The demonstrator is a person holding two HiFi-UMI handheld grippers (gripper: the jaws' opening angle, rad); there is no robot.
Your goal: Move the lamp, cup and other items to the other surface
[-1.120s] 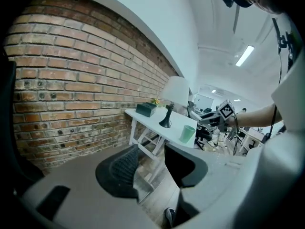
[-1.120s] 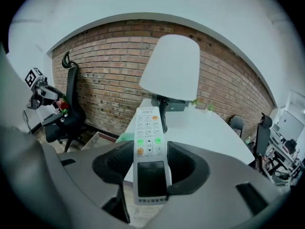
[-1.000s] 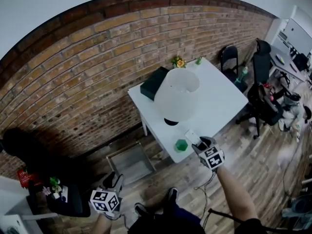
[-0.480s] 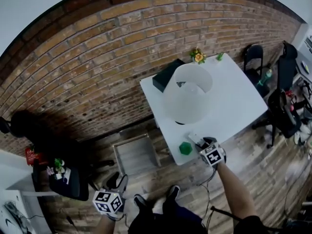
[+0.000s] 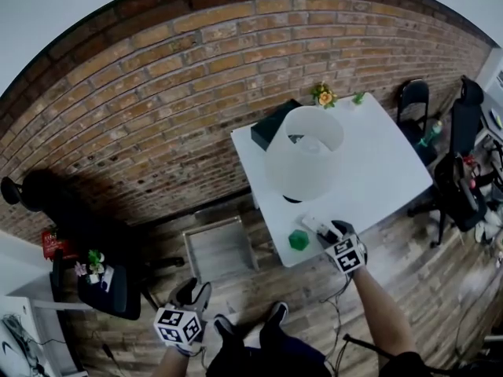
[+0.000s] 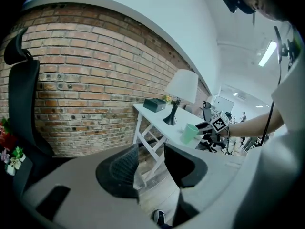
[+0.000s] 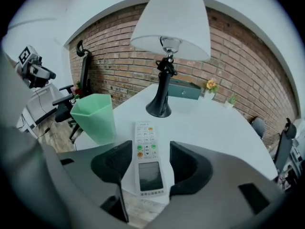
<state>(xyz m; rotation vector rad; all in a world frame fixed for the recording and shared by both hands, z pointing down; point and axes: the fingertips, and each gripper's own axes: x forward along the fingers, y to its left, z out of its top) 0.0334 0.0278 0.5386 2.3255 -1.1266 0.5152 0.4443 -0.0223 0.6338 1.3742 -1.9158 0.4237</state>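
Note:
A lamp (image 5: 304, 162) with a white shade stands on the white table (image 5: 377, 171). Near the table's front edge lie a green cup (image 5: 298, 240) and a white remote (image 5: 316, 226). My right gripper (image 5: 328, 231) reaches over that edge. In the right gripper view the remote (image 7: 145, 144) lies flat between the jaws of my right gripper (image 7: 147, 160), which are opening, with a gap on each side. The cup (image 7: 95, 117) is just to its left and the lamp base (image 7: 159, 109) is behind it. My left gripper (image 5: 182, 305) hangs low over the floor, open and holding nothing.
A dark box (image 5: 275, 124), yellow flowers (image 5: 323, 94) and a small plant (image 5: 357, 98) sit at the table's far side by the brick wall. A metal frame (image 5: 220, 250) lies on the floor left of the table. A black chair (image 5: 106, 293) holds small flowers. Office chairs (image 5: 460, 179) stand at the right.
The head view has shifted a little. My right gripper has stayed at the table's front edge over the remote. My left gripper has barely moved.

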